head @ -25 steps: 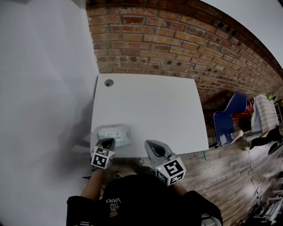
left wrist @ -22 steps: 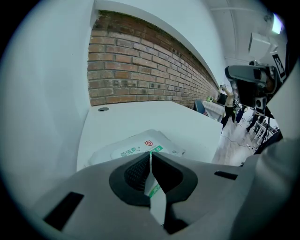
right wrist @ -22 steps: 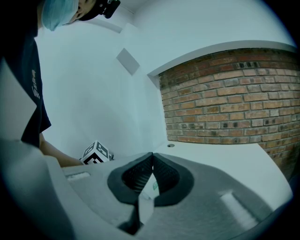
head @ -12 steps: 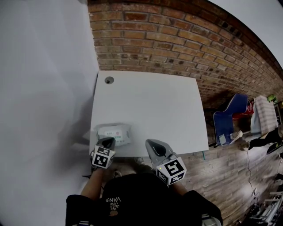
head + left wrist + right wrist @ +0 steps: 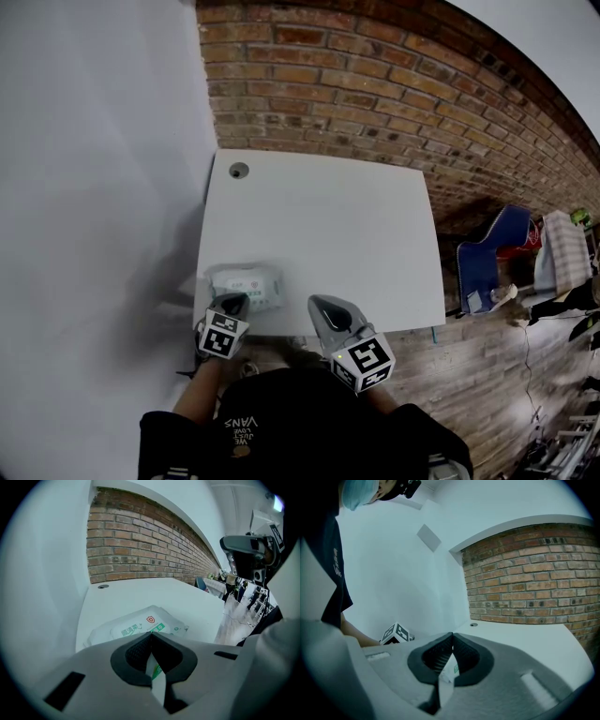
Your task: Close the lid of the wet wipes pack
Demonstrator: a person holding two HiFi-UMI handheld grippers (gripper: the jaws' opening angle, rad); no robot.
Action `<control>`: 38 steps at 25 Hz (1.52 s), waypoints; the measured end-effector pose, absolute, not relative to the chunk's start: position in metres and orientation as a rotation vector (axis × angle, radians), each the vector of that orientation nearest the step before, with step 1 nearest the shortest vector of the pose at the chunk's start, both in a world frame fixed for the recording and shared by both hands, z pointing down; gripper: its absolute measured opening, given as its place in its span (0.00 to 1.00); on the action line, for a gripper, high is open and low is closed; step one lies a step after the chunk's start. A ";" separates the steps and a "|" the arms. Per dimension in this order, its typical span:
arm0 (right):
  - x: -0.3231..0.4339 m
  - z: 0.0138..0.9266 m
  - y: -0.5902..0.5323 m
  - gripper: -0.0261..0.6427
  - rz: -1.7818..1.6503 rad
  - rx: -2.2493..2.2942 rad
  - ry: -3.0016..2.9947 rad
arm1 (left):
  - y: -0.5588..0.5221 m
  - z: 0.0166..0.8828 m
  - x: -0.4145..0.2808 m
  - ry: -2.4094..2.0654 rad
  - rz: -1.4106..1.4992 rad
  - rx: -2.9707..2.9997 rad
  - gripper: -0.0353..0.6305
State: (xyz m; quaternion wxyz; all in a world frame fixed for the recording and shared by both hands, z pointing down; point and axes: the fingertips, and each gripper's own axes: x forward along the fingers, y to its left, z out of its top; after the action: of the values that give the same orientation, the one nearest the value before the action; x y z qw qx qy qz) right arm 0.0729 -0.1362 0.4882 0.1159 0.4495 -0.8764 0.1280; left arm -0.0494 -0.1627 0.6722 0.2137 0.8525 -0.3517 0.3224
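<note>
Near edge of wipes pack (image 5: 246, 284) hidden behind left claw (image 5: 233, 303).

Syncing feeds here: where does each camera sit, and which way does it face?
Head view: on the head, steeply down at the table; left gripper, right gripper, torso show.
Left gripper view: rides it, facing wipes pack and brick wall; shut jaws show.
Right gripper view: rides it, facing forward-left; shut jaws, person's arm show.
All share table and brick wall.

Head view steeply down, gripper views low, sharing table (image 5: 328, 234)
</note>
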 end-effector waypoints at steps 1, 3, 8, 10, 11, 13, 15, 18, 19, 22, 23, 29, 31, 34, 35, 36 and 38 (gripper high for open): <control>0.072 0.488 -0.137 0.04 0.380 1.314 -2.567 | -0.163 0.672 -0.050 -0.974 0.893 2.364 0.07; 0.072 0.488 -0.138 0.03 0.385 1.315 -2.566 | -0.163 0.672 -0.050 -0.973 0.884 2.360 0.07; 0.071 0.489 -0.142 0.04 0.382 1.318 -2.566 | -0.164 0.672 -0.050 -0.967 0.864 2.361 0.07; 0.069 0.489 -0.142 0.04 0.382 1.313 -2.567 | -0.163 0.672 -0.050 -0.963 0.853 2.359 0.07; 0.068 0.489 -0.142 0.03 0.383 1.309 -2.568 | -0.163 0.672 -0.050 -0.959 0.849 2.359 0.07; 0.065 0.488 -0.141 0.03 0.381 1.306 -2.572 | -0.162 0.671 -0.050 -0.947 0.847 2.362 0.07; 0.062 0.487 -0.139 0.04 0.379 1.306 -2.574 | -0.161 0.670 -0.050 -0.932 0.846 2.367 0.07; 0.060 0.486 -0.137 0.04 0.374 1.314 -2.575 | -0.166 0.671 -0.053 -0.945 0.829 2.389 0.07; 0.060 0.485 -0.137 0.04 0.371 1.320 -2.575 | -0.167 0.669 -0.054 -0.952 0.813 2.400 0.07; 0.059 0.484 -0.133 0.04 0.368 1.333 -2.572 | -0.169 0.658 -0.053 -0.957 0.768 2.430 0.07; 0.059 0.483 -0.132 0.03 0.367 1.338 -2.572 | -0.170 0.655 -0.054 -0.963 0.760 2.440 0.07; 0.053 0.479 -0.124 0.04 0.343 1.362 -2.579 | -0.170 0.627 -0.057 -0.983 0.704 2.496 0.07; 0.050 0.478 -0.120 0.03 0.344 1.368 -2.582 | -0.170 0.620 -0.062 -1.003 0.684 2.522 0.07; 0.045 0.476 -0.114 0.03 0.343 1.372 -2.589 | -0.164 0.606 -0.068 -1.027 0.638 2.542 0.07; 0.043 0.475 -0.111 0.04 0.341 1.374 -2.591 | -0.161 0.601 -0.070 -1.032 0.626 2.546 0.07; 0.041 0.475 -0.109 0.04 0.339 1.376 -2.592 | -0.159 0.597 -0.072 -1.035 0.618 2.550 0.07; 0.037 0.474 -0.105 0.04 0.336 1.383 -2.594 | -0.154 0.590 -0.078 -1.040 0.602 2.559 0.07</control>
State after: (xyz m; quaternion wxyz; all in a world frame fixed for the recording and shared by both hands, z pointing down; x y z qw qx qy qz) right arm 0.0370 -0.1047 0.4738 0.0910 0.4655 -0.8731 0.1130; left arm -0.0776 -0.1538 0.5900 0.1566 0.8940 -0.3634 0.2102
